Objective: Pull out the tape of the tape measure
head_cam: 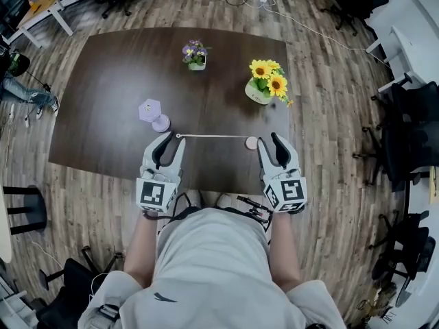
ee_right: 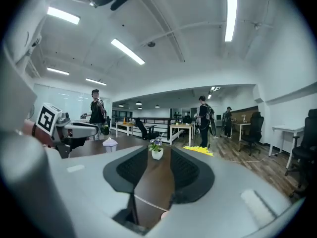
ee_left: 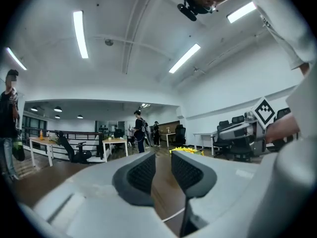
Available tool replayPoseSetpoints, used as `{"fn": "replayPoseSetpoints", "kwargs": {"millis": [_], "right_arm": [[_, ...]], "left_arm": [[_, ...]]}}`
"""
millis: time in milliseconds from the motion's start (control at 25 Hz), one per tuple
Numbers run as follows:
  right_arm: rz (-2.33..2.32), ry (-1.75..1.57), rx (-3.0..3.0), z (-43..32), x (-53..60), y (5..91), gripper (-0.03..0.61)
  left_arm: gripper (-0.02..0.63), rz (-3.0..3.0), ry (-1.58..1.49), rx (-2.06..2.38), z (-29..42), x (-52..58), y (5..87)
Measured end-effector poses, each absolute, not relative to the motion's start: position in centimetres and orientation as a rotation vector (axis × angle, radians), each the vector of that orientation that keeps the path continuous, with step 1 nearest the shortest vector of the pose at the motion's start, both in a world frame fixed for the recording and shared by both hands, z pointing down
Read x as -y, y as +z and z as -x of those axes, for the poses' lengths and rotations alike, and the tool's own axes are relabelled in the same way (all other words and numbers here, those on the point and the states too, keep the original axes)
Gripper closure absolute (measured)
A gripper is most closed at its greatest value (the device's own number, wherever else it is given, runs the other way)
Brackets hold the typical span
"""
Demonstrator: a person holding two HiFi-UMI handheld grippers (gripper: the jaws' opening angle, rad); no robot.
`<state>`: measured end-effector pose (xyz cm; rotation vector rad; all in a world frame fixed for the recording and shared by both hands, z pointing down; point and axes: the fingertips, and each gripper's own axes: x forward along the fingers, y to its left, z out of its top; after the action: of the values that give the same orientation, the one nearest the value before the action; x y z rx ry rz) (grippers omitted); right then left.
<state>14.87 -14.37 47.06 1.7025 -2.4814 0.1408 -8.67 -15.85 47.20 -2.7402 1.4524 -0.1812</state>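
On dark table (head_cam: 103, 94), long pale tape (head_cam: 212, 136)

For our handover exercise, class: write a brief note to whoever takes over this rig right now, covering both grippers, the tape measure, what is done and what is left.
Left gripper: open, nothing between its fingers, right by the tape's free end.
Right gripper: open, empty, just beside the pink case.
Tape: drawn out flat on the table, running from the case towards the left gripper.
Done: the tape looks pulled out, and neither gripper holds it.
Left: probably nothing, unless more length is wanted; then regrip the case and the free end first.
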Motion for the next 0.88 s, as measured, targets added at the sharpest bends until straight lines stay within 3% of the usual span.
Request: {"fn": "replayPoseSetpoints", "kwargs": {"millis": [240, 280, 880], "right_arm": [[-1.787, 0.054, 2.514, -15.5, 12.3, 43.3, 0.572], [-1.79, 0.045, 2.514, -15.6, 12.2, 43.0, 0.577], [-1.739, 0.035, 2.466, -14.9, 11.4, 43.1, 0.58]], "left_arm": [[0.581, 2.67, -0.093, -1.486, 9.5, 15.1, 43.5], [0.606, 2.662, -0.084, -1.494, 9.6, 15.1, 43.3], [0.607, 2.659, -0.04, -1.506, 10.0, 14.1, 42.7]]}}
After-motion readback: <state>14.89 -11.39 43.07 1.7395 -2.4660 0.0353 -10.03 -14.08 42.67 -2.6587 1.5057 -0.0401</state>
